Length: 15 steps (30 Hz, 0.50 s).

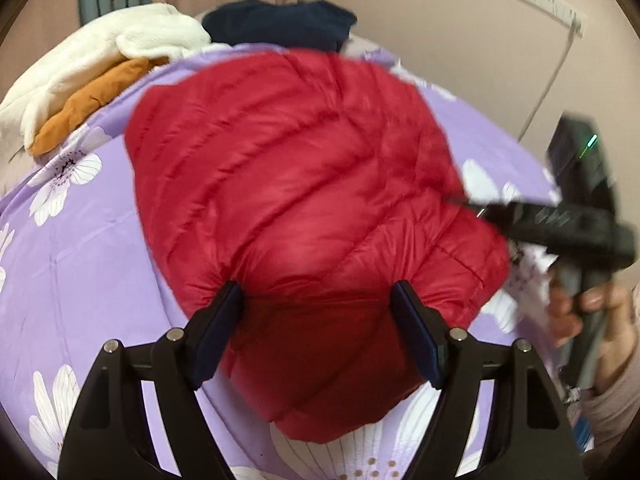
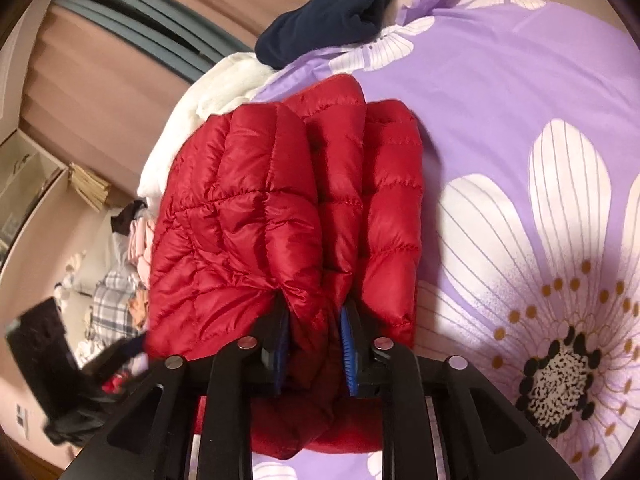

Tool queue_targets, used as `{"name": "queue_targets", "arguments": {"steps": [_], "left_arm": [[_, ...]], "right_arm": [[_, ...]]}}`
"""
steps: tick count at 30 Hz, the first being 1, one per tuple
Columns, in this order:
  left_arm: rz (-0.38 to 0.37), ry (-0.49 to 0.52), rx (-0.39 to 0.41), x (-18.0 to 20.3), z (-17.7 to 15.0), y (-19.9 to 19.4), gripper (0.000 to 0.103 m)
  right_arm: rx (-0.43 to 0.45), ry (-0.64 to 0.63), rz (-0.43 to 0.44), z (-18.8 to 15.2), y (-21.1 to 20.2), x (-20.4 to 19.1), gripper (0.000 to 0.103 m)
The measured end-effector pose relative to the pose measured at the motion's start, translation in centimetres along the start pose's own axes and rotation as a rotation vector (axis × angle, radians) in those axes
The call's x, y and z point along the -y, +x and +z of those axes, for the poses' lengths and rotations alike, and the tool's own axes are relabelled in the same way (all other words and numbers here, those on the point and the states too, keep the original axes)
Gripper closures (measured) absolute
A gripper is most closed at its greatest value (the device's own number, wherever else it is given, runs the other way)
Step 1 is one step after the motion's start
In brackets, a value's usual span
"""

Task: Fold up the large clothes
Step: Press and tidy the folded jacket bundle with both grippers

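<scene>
So, over on the far left of the bed: a white fleecy blanket (image 1: pixel 100 48) piled on an orange garment (image 1: pixel 88 108), plus a dark navy top (image 1: pixel 280 24) bunched up behind. Lying across the middle of the purple flowered bedspread (image 1: pixel 80 248): the red puffer jacket (image 1: pixel 296 184), folded into a chunky bundle, quilted side up. Left gripper (image 1: pixel 318 300) spread wide around the near edge of that bundle, both pads pushed into the puffy fabric, so clamped on a thick wad of jacket. Off to the right in that same view: the right gripper (image 1: pixel 480 210), blurry, tips at the jacket's right edge, with a hand (image 1: pixel 592 312) wrapped round its handle. From the right wrist camera: right gripper (image 2: pixel 314 320) nearly closed, blue pads pinching a narrow fold of the red jacket (image 2: pixel 280 208), fabric puckered between them. Floor clutter of clothes far left there, too blurry to sort out.
</scene>
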<state>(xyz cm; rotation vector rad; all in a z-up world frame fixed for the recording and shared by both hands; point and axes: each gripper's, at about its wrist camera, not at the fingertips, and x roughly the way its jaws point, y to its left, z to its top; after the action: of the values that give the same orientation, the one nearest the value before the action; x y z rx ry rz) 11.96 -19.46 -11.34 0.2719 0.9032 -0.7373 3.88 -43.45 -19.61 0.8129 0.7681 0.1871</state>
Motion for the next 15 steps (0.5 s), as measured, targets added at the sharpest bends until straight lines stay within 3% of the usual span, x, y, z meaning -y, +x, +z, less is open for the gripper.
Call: {"name": "queue_targets", "arguments": {"steps": [2,5,8,12,15], "left_arm": [[-0.01,-0.01,-0.005,-0.2,0.0,0.4,0.026],[-0.023,-0.023,-0.005,-0.6,0.2,0.3,0.026],[-0.025,-0.012,-0.008,-0.6,0.2,0.4,0.026],[-0.033,-0.009,-0.013,-0.6,0.1,0.5,0.026],[-0.044,-0.004,-0.015,-0.4,0.4,0.8,0.026]], "right_arm": [[0.034,-0.047,-0.072,0.4,-1.0,-1.1,0.068],[0.158,-0.183,-0.165,1.0,-3.0,-3.9,0.066],[0.204,-0.303,-0.145,2.1,-3.0,-6.5,0.066],[0.181,-0.368,-0.152,4.3,0.1,-7.8,0.066],[0.052,-0.334,-0.239,5.4,3.9,-6.4,0.066]]}}
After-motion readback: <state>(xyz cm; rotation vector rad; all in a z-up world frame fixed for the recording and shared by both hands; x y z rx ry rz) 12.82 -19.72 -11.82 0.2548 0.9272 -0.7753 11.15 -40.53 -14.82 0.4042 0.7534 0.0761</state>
